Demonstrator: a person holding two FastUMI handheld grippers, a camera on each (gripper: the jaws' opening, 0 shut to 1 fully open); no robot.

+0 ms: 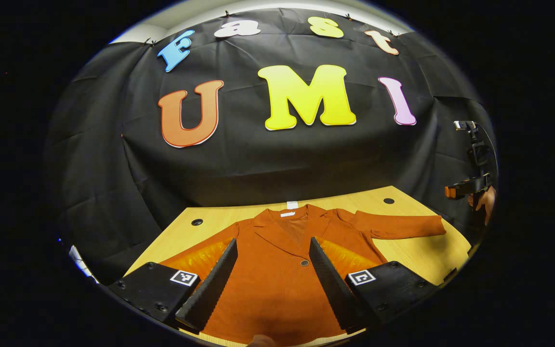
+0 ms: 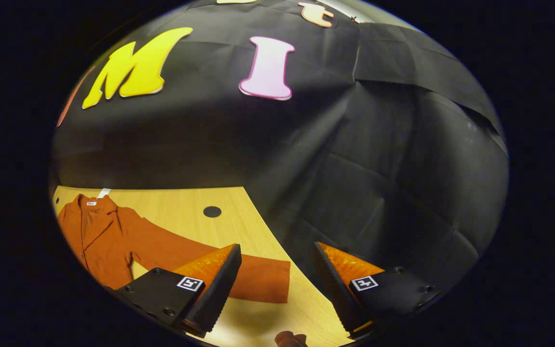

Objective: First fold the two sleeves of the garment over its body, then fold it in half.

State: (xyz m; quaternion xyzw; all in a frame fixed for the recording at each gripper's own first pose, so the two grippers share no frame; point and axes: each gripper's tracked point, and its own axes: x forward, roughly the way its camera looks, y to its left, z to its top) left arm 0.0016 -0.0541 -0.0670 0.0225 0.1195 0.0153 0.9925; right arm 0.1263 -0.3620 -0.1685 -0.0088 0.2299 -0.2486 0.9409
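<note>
Rust garment [image 1: 277, 274] flat on table [image 1: 417, 250] | both grippers agape

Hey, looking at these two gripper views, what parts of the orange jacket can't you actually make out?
- Jacket hem: left gripper view, cut off by the bottom edge.
- Its other sleeve: left gripper view, behind a finger of the left gripper.
- Jacket's lower body: right gripper view, cut by the edge and covered by the right gripper.
- Neck label: too small to read.
</note>
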